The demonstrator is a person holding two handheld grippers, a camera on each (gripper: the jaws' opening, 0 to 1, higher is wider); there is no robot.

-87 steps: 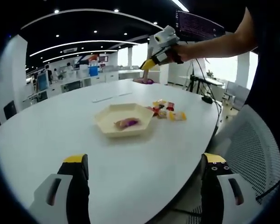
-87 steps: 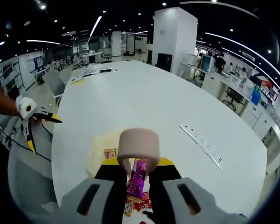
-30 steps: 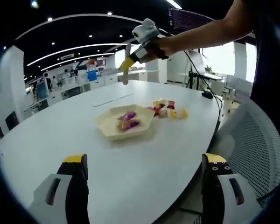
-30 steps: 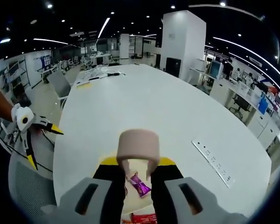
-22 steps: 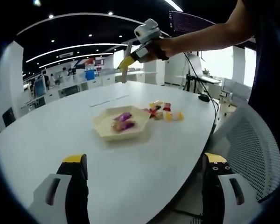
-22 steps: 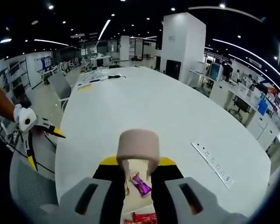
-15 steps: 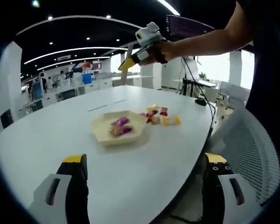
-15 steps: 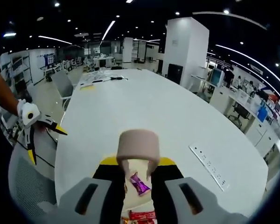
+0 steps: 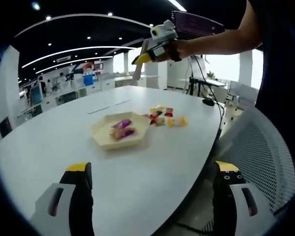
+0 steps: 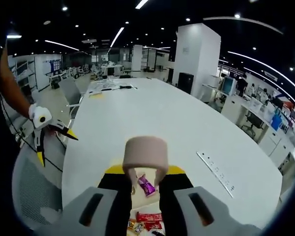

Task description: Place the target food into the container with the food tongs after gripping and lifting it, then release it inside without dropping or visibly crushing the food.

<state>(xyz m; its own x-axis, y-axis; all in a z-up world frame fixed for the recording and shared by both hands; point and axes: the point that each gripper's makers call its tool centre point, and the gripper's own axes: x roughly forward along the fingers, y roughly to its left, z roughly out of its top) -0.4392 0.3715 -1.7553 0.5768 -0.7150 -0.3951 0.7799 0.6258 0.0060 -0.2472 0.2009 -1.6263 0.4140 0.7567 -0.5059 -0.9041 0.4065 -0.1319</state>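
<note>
A cream hexagonal tray point(image 9: 104, 140) sits on the white table and holds a purple wrapped candy point(image 9: 119, 123) beside an orange one point(image 9: 123, 132). Loose wrapped candies point(image 9: 164, 118) lie just right of the tray. My right gripper point(image 9: 142, 56), in a person's hand, hovers high above the tray, shut on beige food tongs point(image 10: 145, 153) whose tips carry nothing. Between the tong arms in the right gripper view the purple candy point(image 10: 147, 186) lies below. My left gripper point(image 9: 152, 169) stands wide open near the table's edge, far from the tray; it also appears as the left gripper point(image 10: 56, 147) at that view's left.
The table point(image 9: 54, 147) is large, white and oval. A power strip point(image 10: 214, 169) lies on it beyond the tray. A mesh chair point(image 9: 265, 152) stands close at the right. Office desks and more chairs fill the background.
The purple candy that the tongs held 2.9 s ago now lies in the tray. The right gripper has since lifted up and away with empty tongs. The left gripper stays open.
</note>
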